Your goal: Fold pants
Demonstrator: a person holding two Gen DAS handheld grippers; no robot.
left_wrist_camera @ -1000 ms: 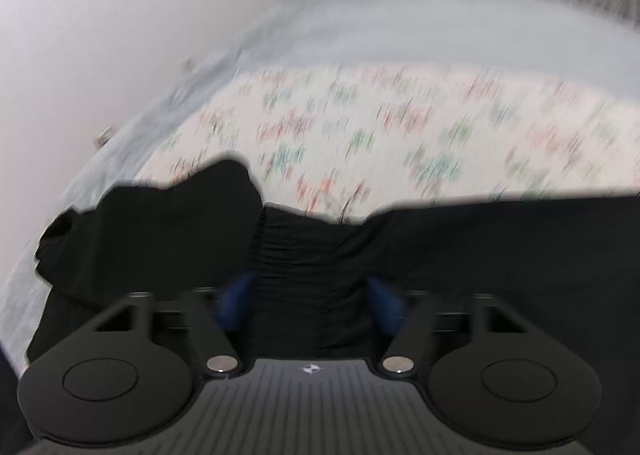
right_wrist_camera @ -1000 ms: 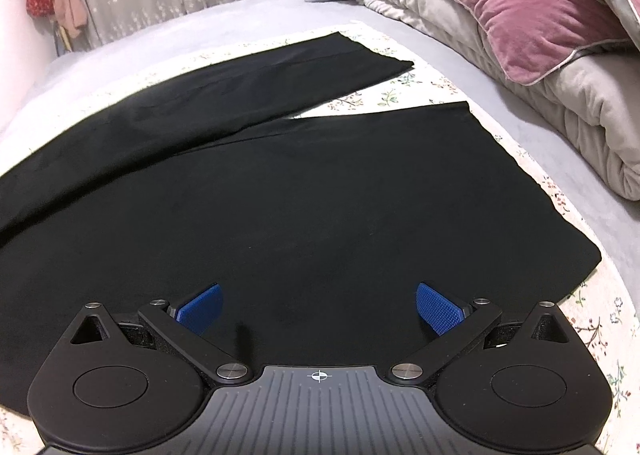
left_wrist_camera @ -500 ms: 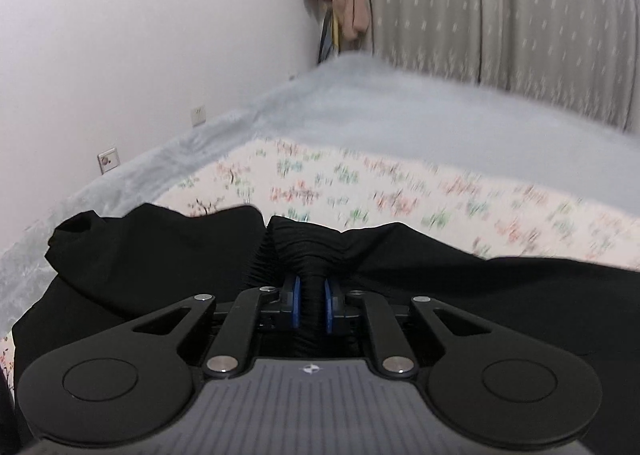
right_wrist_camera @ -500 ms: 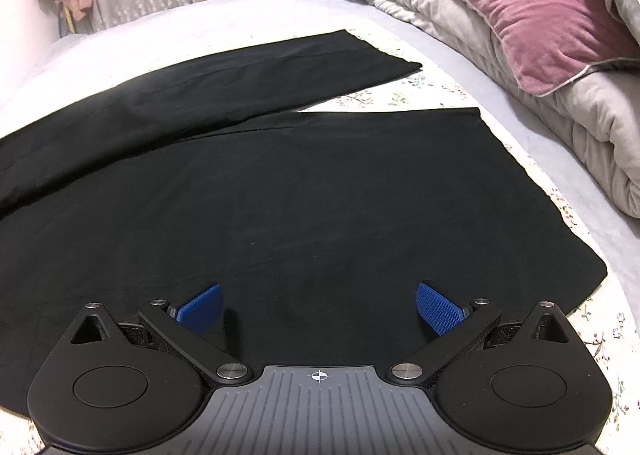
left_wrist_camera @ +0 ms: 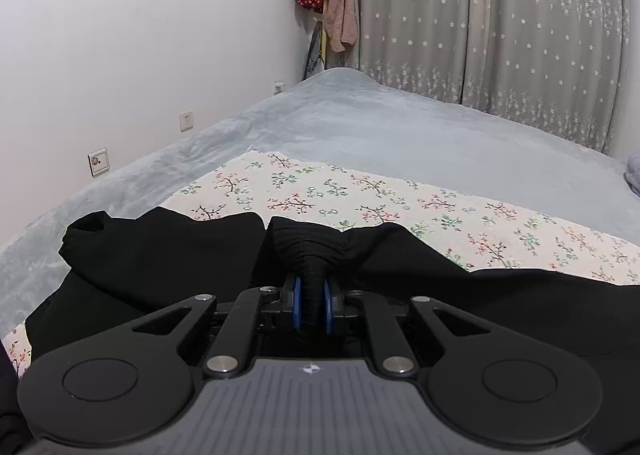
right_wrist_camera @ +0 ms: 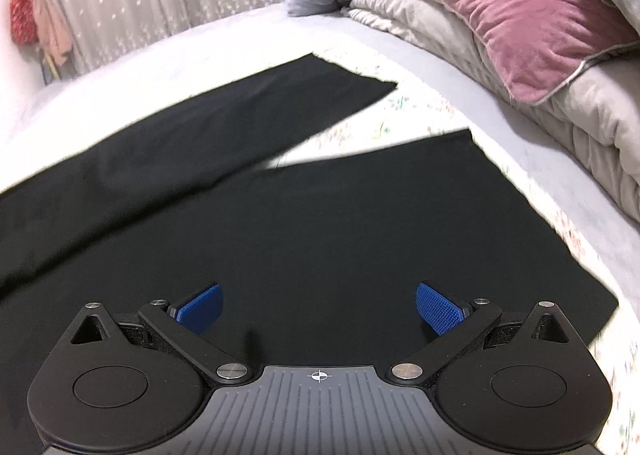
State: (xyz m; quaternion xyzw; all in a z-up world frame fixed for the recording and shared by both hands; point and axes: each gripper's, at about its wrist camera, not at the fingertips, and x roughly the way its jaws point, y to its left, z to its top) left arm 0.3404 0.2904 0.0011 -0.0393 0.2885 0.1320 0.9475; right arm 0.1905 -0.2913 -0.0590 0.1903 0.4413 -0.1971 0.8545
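Note:
Black pants lie spread on a floral sheet on the bed, both legs fanned out toward the pillows. In the left wrist view my left gripper is shut on the gathered elastic waistband of the pants, which bunches up between the blue pads and is lifted a little off the sheet. In the right wrist view my right gripper hangs open over the nearer leg, its blue pads wide apart with nothing between them.
The floral sheet lies on a grey blanket. A pink pillow on a folded grey quilt sits at the right. A white wall with sockets runs along the left; curtains hang behind.
My left gripper has closed on the waistband and tilted up, lifting it. My right gripper stayed open and slid over the leg toward its hem.

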